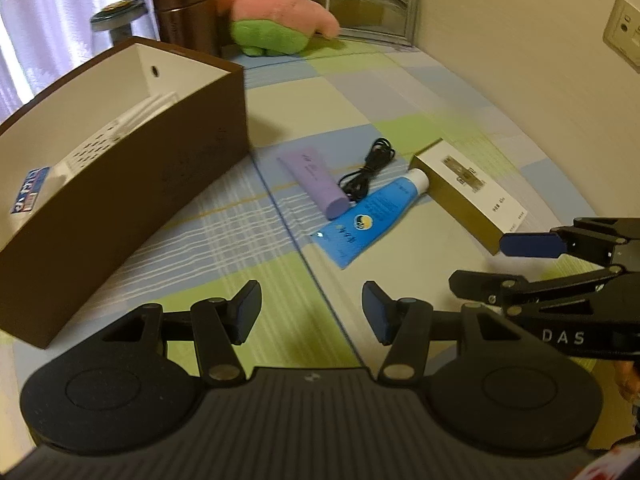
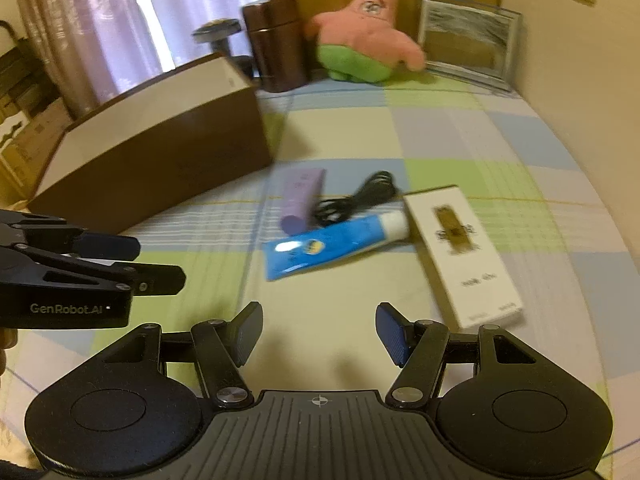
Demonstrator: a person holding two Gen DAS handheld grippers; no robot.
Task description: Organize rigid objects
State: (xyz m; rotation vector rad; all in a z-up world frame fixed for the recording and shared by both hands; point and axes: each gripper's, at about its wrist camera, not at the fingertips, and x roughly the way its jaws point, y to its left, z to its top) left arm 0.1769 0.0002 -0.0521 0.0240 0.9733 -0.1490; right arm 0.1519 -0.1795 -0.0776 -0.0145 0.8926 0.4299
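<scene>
Blue tube [image 1: 370, 216] beside carton [image 1: 464, 192] (touching), tools empty

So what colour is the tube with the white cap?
Bright blue squeeze tube, clearest in the left wrist view.

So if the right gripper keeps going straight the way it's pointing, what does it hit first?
Probably the blue tube. The right gripper is open and empty, with only bare checked cloth before it. Depth is unclear through the fisheye.

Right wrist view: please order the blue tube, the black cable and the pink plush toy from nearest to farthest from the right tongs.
1. Blue tube, just ahead of the open right tongs.
2. Black cable, behind the tube.
3. Pink plush toy, far back near the wall.
</scene>
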